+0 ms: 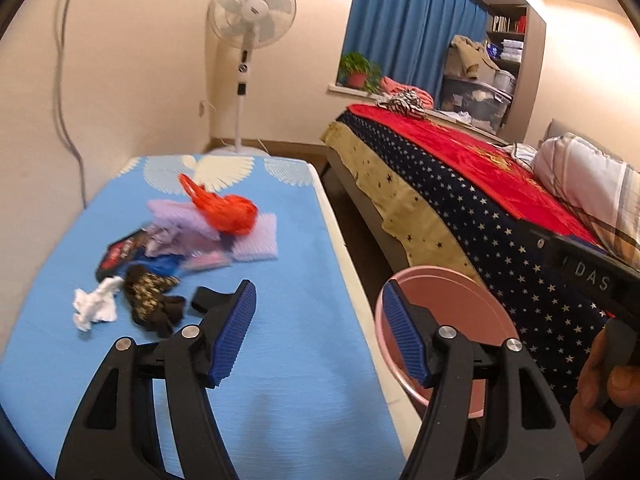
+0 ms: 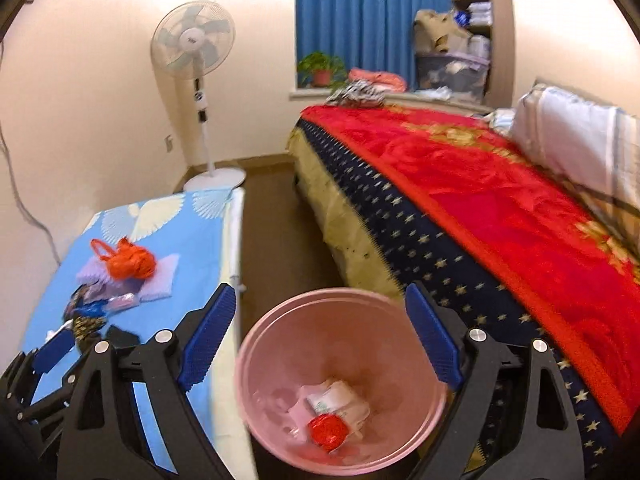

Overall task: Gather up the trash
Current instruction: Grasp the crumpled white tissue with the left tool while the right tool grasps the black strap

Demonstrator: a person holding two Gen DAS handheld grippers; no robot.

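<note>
Narrow floor gap between table (image 2: 236, 240) and bed (image 2: 440, 216), pink bin (image 2: 280, 320) in it

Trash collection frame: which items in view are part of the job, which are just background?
Job:
- pink bin, some scraps already inside
- orange plastic bag
- white crumpled tissue
- dark wrappers
- purple foam sheet
- left gripper and right gripper, both open and empty

Background:
- standing fan
- bed
- potted plant
- blue curtain

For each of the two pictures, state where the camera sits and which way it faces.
Left wrist: on the left gripper, facing the trash pile on the blue table; jaws open, a hand at right.
Right wrist: on the right gripper, looking down into the pink bin; jaws open, left gripper at lower left.
Shared: table, bin, fan, bed.
</note>
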